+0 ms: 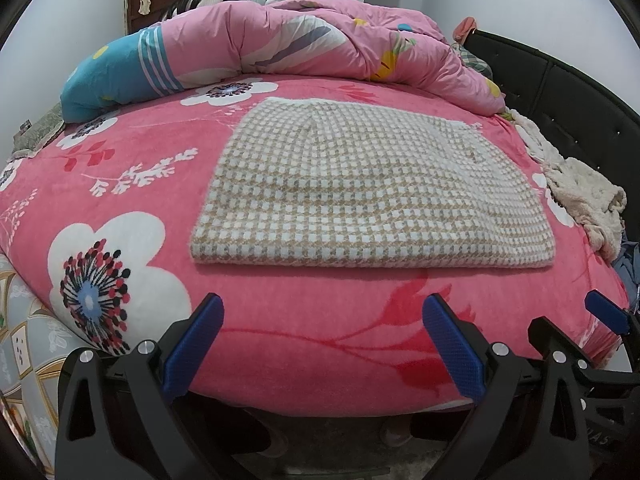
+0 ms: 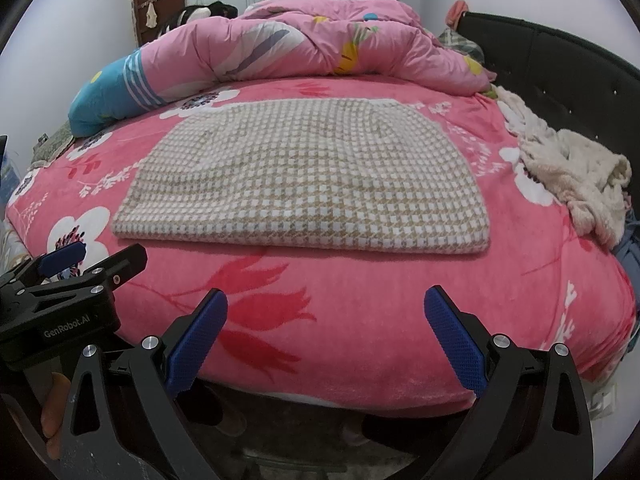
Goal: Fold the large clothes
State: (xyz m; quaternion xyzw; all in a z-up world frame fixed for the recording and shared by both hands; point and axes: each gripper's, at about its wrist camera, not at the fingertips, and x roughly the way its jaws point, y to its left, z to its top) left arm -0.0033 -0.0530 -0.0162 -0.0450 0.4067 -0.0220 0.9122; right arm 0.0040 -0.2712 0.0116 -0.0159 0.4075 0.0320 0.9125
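Both grippers hang off the near edge of the bed, fingers spread and holding nothing: left gripper (image 1: 322, 344) and right gripper (image 2: 326, 340) side by side. Just beyond them, flat on the pink floral blanket (image 1: 132, 184), lies the folded checked garment (image 1: 368, 188). Far behind it sits a bunched pink duvet (image 1: 320, 36); at right, a cream fleece garment (image 2: 576, 176)

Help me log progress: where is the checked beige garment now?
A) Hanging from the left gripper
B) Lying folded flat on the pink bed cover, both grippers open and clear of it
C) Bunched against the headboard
B: the checked garment lies as a flat folded rectangle on the pink floral cover, with the left gripper and right gripper open and empty short of its near edge.
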